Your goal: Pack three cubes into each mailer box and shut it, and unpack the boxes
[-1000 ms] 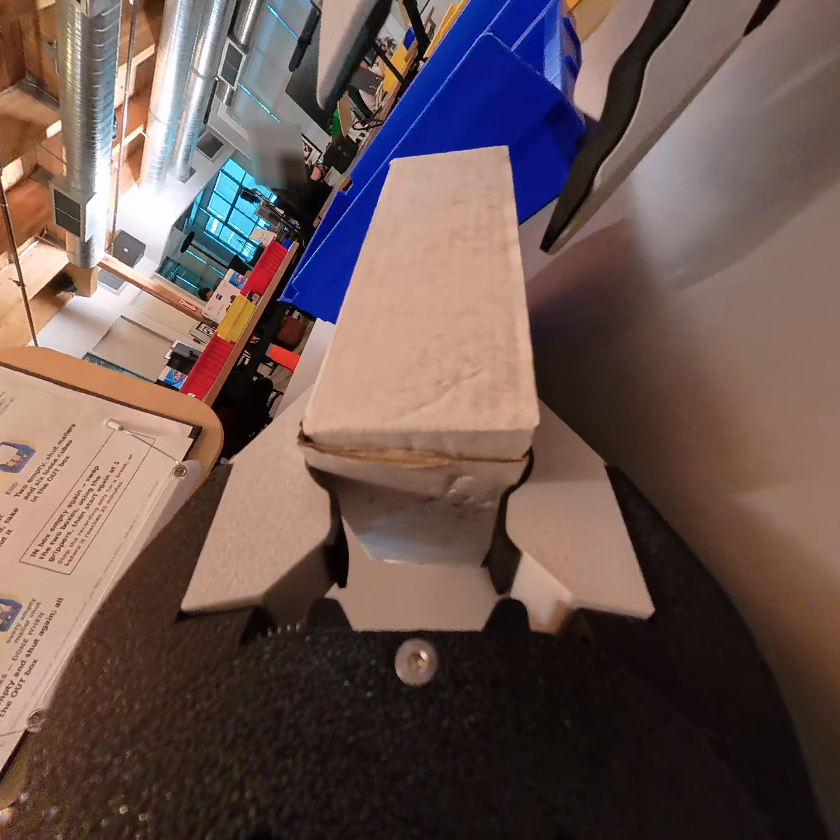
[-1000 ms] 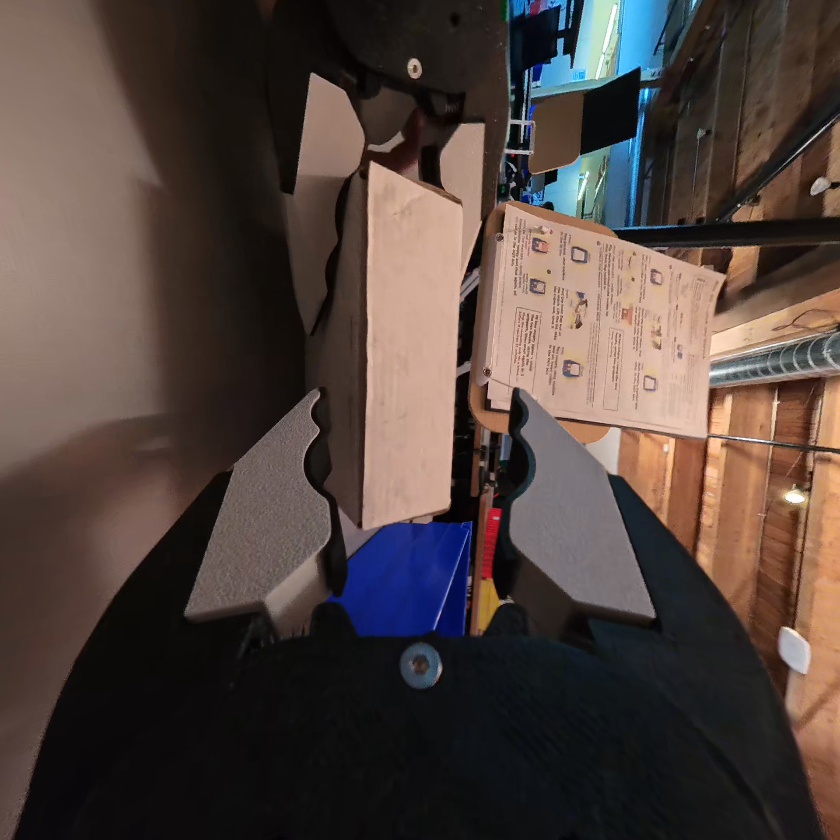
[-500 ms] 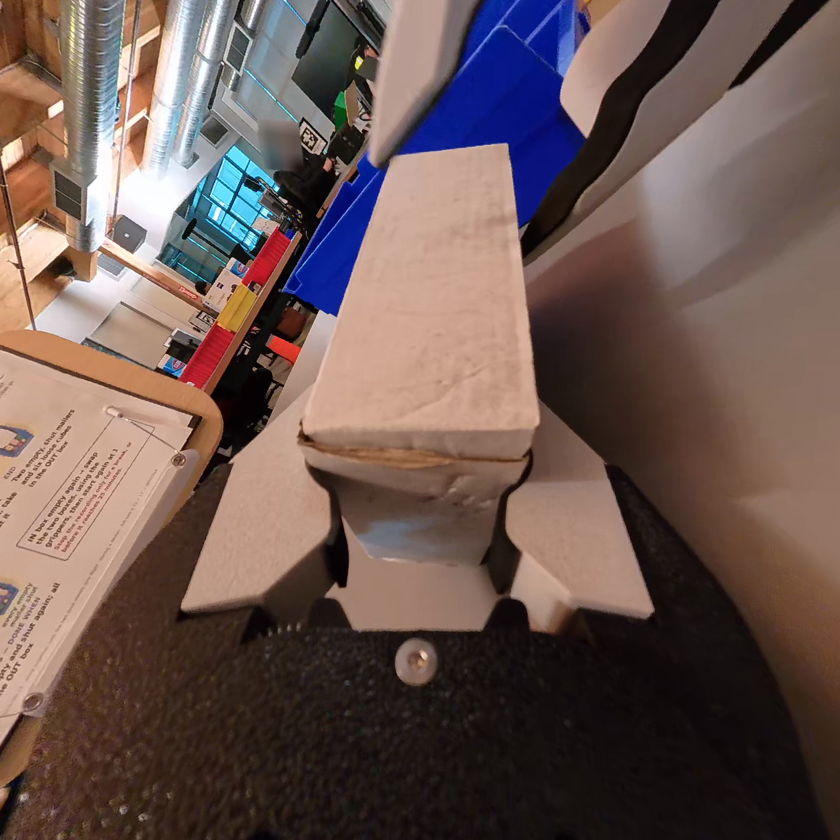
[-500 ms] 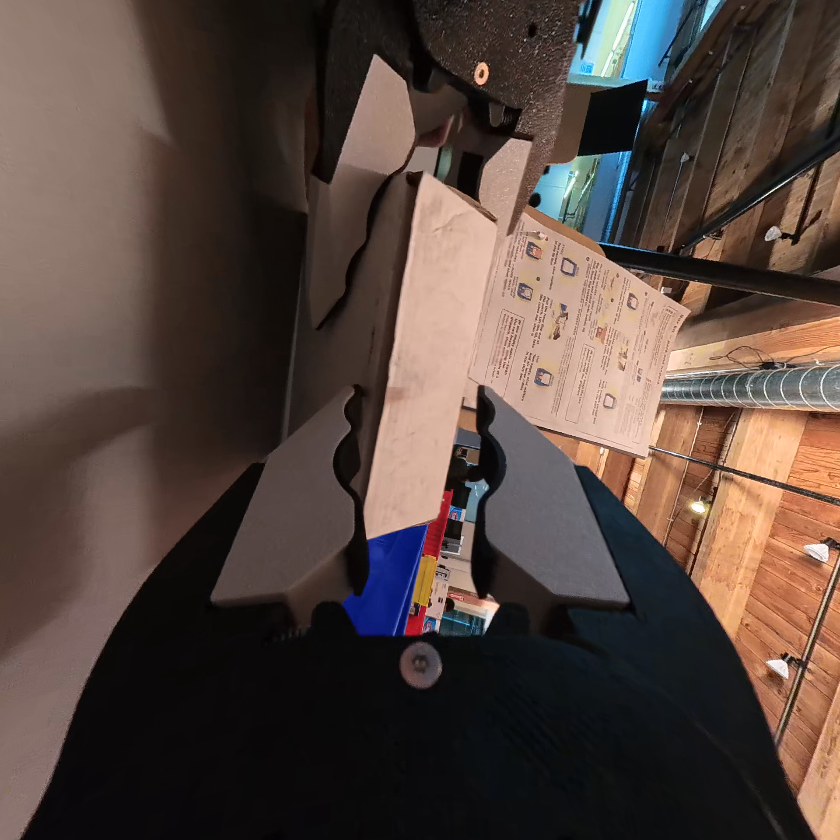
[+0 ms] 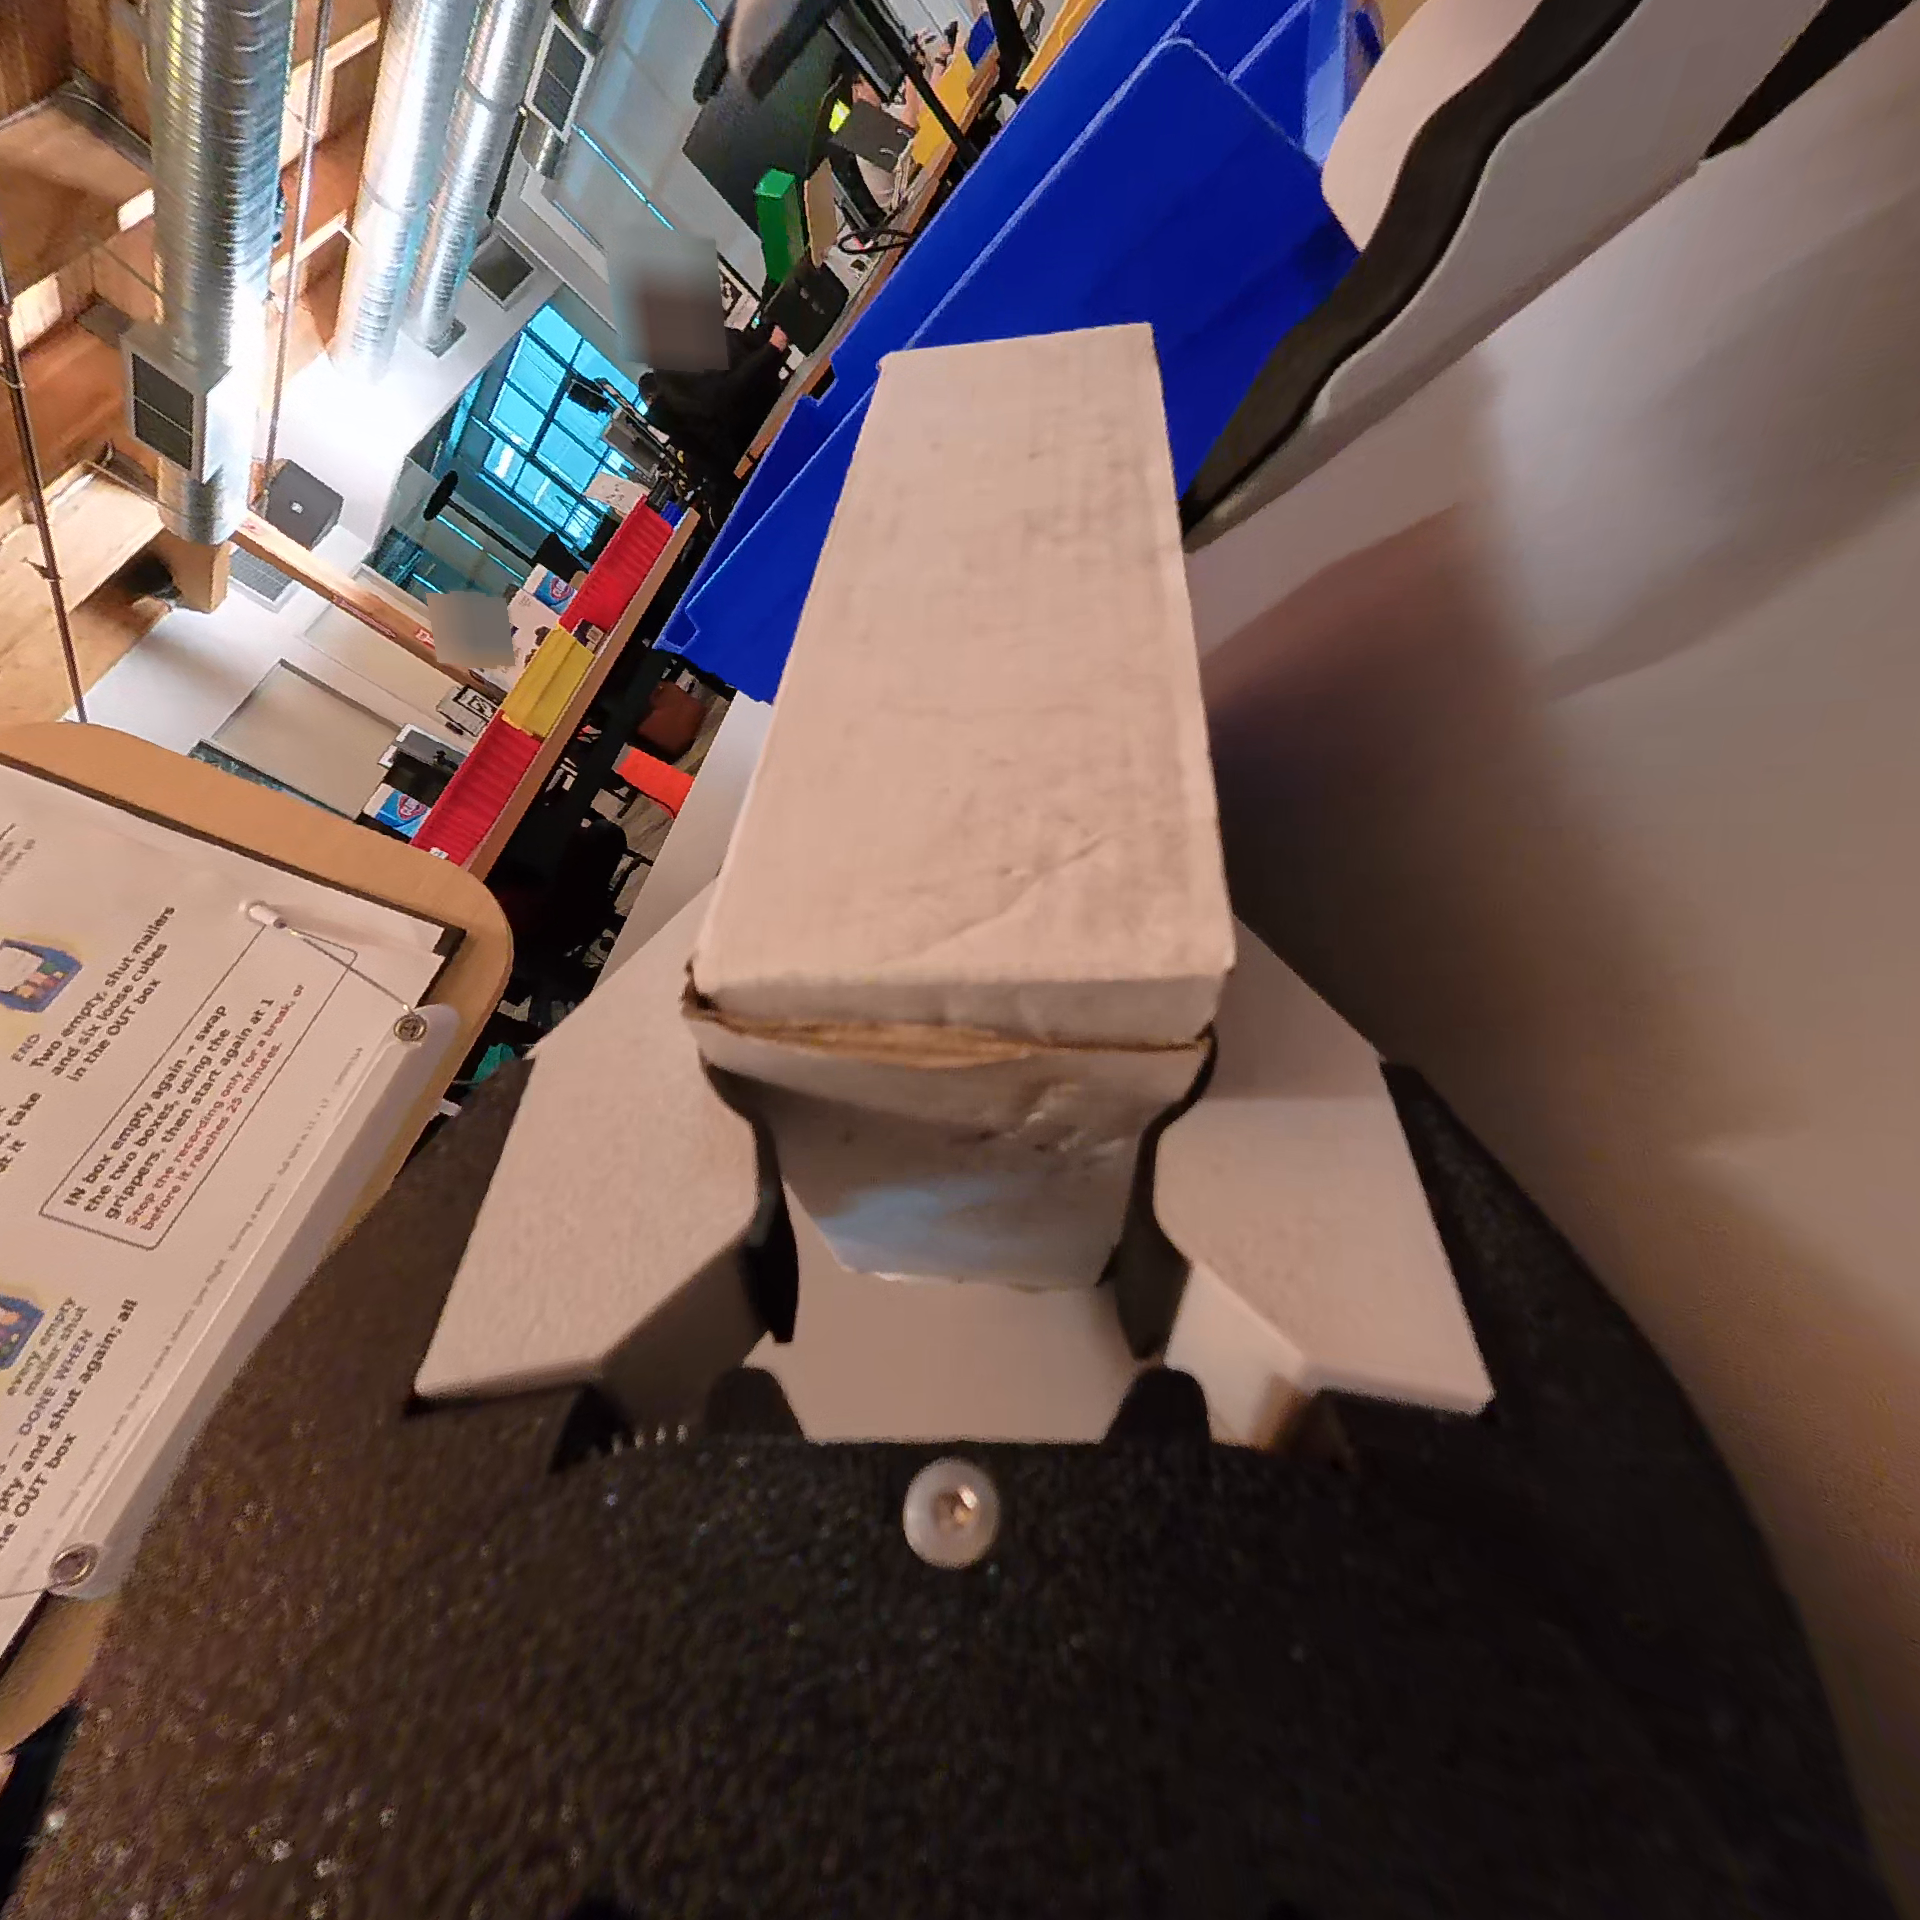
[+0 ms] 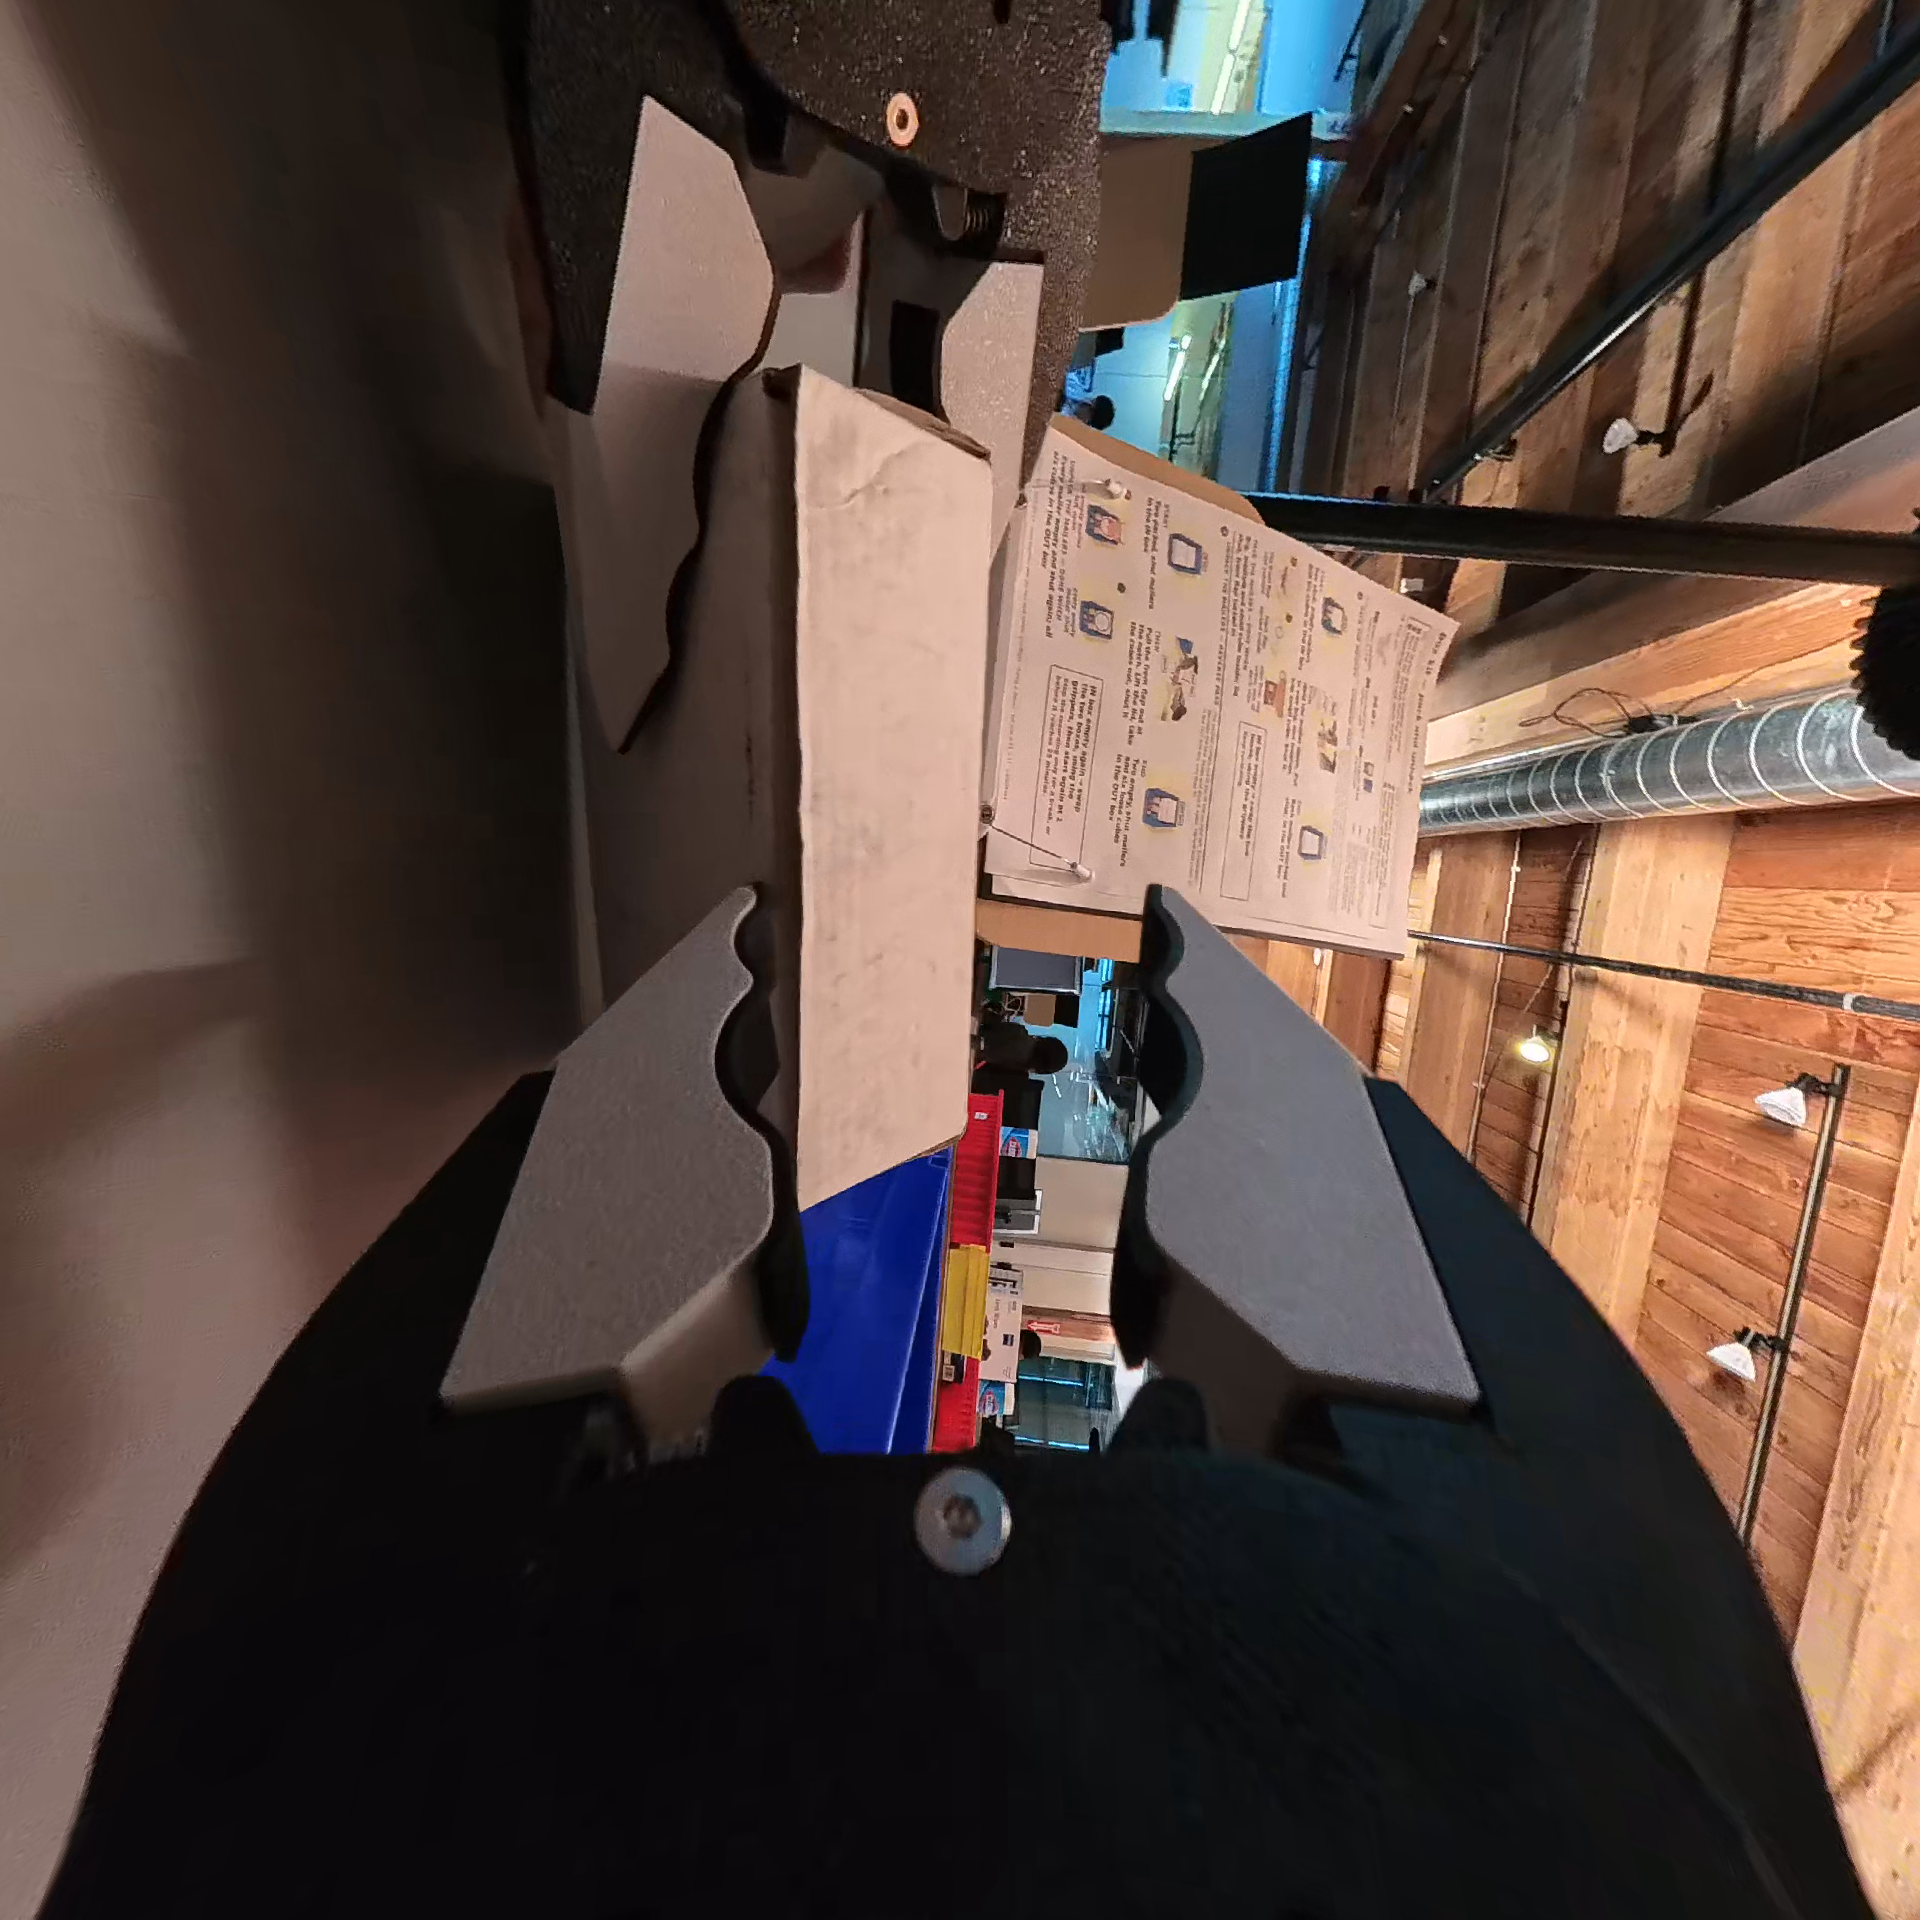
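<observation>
White mailer box (image 5: 987, 727) clamped in left gripper (image 5: 951, 1174), reaching between parted right gripper (image 6: 956, 1122).

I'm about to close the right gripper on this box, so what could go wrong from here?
1. The right gripper is open, with only one of its fingers near the white cardboard mailer box; closing off-centre could twist it.
2. The left gripper pinches just the box's near end, which looks creased, so it may slip or crush.
3. The grey table surface lies close alongside; the box could scrape it.
</observation>
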Motion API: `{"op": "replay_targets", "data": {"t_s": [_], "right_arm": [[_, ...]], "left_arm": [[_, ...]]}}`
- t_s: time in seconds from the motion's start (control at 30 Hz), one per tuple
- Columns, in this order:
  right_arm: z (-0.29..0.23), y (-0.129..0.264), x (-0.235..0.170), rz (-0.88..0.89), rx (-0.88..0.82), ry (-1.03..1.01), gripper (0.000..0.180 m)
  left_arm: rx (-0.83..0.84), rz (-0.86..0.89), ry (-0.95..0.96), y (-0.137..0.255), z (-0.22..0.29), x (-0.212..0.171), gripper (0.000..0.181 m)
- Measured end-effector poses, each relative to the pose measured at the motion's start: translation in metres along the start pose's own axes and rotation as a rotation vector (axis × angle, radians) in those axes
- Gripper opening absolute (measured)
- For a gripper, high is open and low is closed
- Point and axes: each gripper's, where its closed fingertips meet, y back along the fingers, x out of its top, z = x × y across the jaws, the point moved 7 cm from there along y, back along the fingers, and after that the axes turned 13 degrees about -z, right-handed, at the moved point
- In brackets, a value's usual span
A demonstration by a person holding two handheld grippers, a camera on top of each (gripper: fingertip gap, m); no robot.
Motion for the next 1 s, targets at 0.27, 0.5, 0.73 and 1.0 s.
{"op": "replay_targets", "data": {"t_s": [0.27, 0.5, 0.73, 1.0], "right_arm": [[-0.001, -0.002, -0.003, -0.009, -0.006, -0.015, 0.066], [-0.017, -0.011, -0.001, -0.039, -0.071, 0.133, 0.026], [-0.024, -0.017, -0.001, -0.067, -0.072, 0.095, 0.003], [-0.018, -0.019, 0.002, -0.081, 0.020, 0.017, 0.002]], "left_arm": [[-0.002, -0.009, -0.012, -0.002, 0.001, 0.002, 0.072], [-0.026, -0.015, 0.056, -0.005, -0.004, 0.000, 0.071], [-0.045, -0.003, 0.098, -0.006, -0.008, -0.001, 0.070], [-0.039, 0.027, 0.101, -0.003, -0.007, -0.002, 0.071]]}}
